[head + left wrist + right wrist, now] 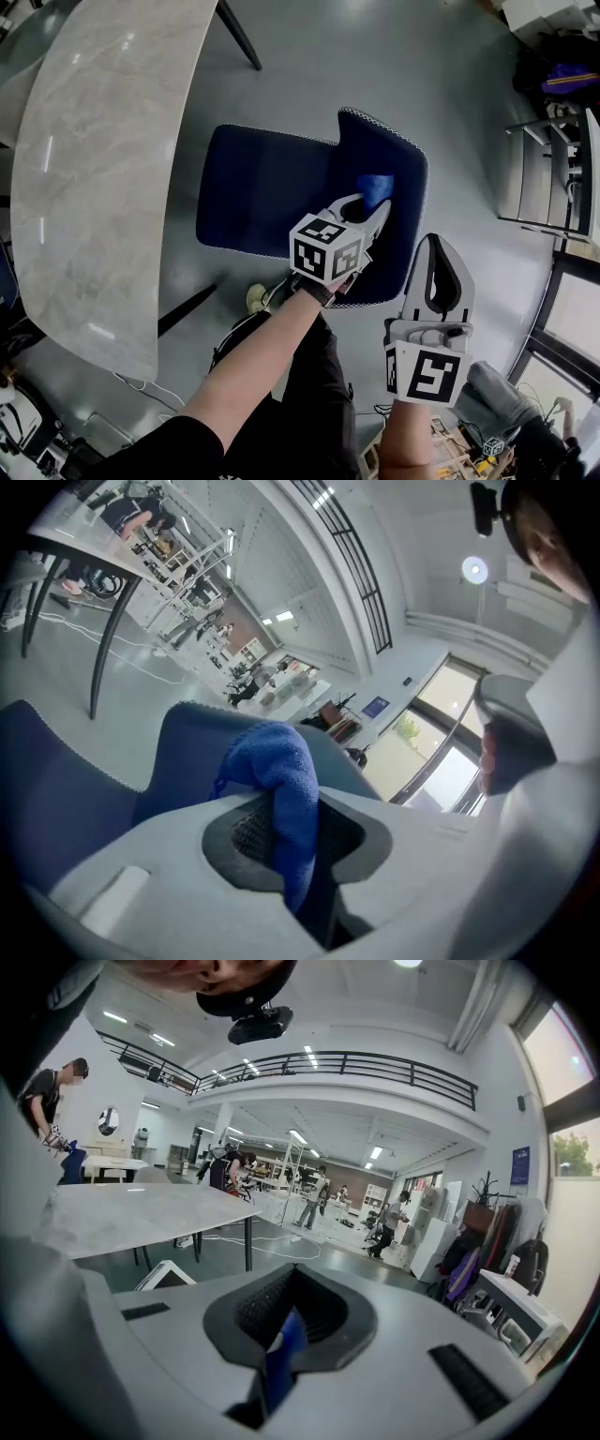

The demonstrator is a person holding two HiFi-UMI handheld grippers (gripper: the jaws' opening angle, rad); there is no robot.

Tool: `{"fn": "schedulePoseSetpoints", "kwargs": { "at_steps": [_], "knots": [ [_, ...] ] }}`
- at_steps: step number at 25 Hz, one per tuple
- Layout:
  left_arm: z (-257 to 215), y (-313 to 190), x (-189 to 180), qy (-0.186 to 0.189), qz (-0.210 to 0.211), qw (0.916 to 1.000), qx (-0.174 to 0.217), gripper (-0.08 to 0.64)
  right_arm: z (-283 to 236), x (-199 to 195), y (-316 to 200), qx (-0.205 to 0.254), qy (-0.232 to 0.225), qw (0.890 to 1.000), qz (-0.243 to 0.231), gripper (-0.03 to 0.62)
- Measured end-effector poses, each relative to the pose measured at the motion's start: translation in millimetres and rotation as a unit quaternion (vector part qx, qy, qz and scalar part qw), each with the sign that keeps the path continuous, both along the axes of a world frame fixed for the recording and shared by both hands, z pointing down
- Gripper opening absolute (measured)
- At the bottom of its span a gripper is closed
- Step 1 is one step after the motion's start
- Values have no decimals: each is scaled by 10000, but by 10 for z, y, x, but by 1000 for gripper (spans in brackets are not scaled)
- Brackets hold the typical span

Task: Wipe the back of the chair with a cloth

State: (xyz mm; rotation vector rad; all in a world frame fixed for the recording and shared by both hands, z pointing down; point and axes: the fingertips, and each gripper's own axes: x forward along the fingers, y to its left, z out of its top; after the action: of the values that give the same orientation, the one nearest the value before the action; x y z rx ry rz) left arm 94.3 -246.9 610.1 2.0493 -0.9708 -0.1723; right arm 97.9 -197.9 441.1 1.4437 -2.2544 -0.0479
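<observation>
The blue chair's back is seen from above at centre right, with its seat to the left. My left gripper is shut on a blue cloth, which rests against the upper part of the chair back. In the left gripper view the cloth bulges out between the jaws of the left gripper, in front of the chair back. My right gripper is held to the right of the chair, apart from it, jaws together. In the right gripper view, the right gripper has a thin blue sliver in its slit.
A pale marble table runs along the left, close to the seat, with a dark leg at the top. A metal rack stands at the right. My dark trousers and a shoe are below the chair.
</observation>
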Motion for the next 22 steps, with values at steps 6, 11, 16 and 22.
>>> {"fn": "schedulePoseSetpoints", "kwargs": {
  "at_steps": [6, 11, 16, 22],
  "knots": [
    [-584, -9, 104, 357, 395, 9928, 1077, 63, -188, -87, 39, 312, -210, 9992, -156, 14],
    [-224, -393, -18, -195, 227, 9930, 1138, 63, 20, -112, -168, 353, -227, 9981, -446, 14],
    [152, -587, -41, -709, 31, 9914, 1103, 64, 133, -95, -330, 362, -198, 9968, -678, 14],
    [416, -694, -130, -839, -244, 9888, 1211, 63, 253, -86, -439, 430, -225, 9955, -819, 14]
  ]
}}
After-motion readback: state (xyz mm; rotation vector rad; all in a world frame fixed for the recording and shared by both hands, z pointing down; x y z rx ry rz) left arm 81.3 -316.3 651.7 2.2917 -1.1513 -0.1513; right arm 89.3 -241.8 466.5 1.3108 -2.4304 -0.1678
